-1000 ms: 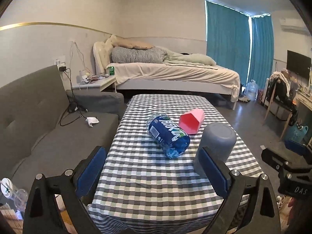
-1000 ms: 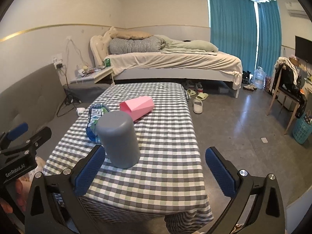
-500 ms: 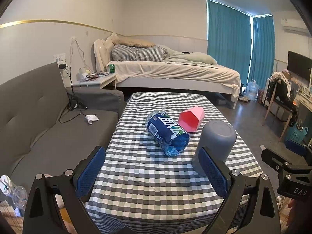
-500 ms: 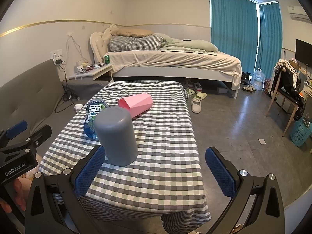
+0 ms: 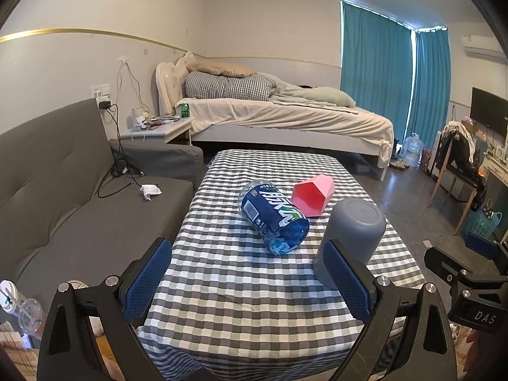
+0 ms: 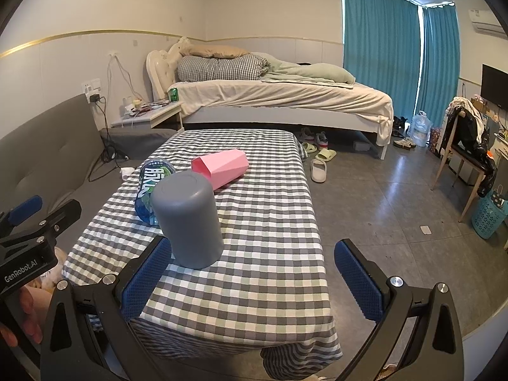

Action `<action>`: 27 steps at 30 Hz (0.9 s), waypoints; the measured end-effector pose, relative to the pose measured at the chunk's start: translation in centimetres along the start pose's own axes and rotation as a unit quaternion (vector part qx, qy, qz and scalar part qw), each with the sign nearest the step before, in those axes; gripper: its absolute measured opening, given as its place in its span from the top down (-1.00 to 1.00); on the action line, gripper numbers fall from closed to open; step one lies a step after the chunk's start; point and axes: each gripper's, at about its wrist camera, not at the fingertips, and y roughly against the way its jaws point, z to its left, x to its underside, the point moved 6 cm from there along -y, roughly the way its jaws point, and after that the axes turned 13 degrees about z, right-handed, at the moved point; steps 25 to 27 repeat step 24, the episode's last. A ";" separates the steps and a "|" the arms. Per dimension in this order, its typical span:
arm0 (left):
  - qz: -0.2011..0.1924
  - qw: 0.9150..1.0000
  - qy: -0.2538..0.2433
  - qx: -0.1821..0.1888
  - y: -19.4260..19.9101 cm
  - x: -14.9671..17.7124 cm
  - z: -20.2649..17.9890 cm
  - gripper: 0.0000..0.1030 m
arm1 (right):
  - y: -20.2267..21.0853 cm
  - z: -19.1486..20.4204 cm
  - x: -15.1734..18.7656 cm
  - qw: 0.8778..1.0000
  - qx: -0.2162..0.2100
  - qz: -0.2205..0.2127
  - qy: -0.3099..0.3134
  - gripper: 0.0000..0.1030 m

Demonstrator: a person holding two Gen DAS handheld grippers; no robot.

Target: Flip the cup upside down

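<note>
"GenRobot.AI" on left tool (image 6: 35, 254); "DAS" on right tool (image 5: 476, 298)

a lived-in bedroom, probably a studio: unmade bed (image 5: 285, 114), sofa (image 5: 63, 197) (grey), slippers (image 6: 319, 170).

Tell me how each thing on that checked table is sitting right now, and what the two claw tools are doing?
grey cup: standing upside down, closed base up.
pink cup: lying on its side.
water bottle: lying on its side.
left gripper: open, holding nothing.
right gripper: open, holding nothing.
checked table: covered by its cloth, bearing all three items.
</note>
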 end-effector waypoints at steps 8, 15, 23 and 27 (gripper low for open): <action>0.001 1.000 0.000 -0.001 0.0 0.0 -0.2 -0.92 | -0.2 0.2 0.0 1.000 0.002 0.002 0.004 -0.99; 0.001 1.000 0.000 0.000 0.0 0.0 -0.2 -0.92 | -0.3 0.2 0.1 1.000 0.003 0.003 0.004 -0.99; 0.003 1.000 -0.001 0.000 0.1 0.2 -0.5 -0.92 | -0.2 0.2 0.1 1.000 0.003 0.004 0.004 -0.99; 0.003 1.000 -0.001 0.000 0.0 0.2 -0.5 -0.92 | -0.2 0.2 0.1 1.000 0.003 0.004 0.005 -0.99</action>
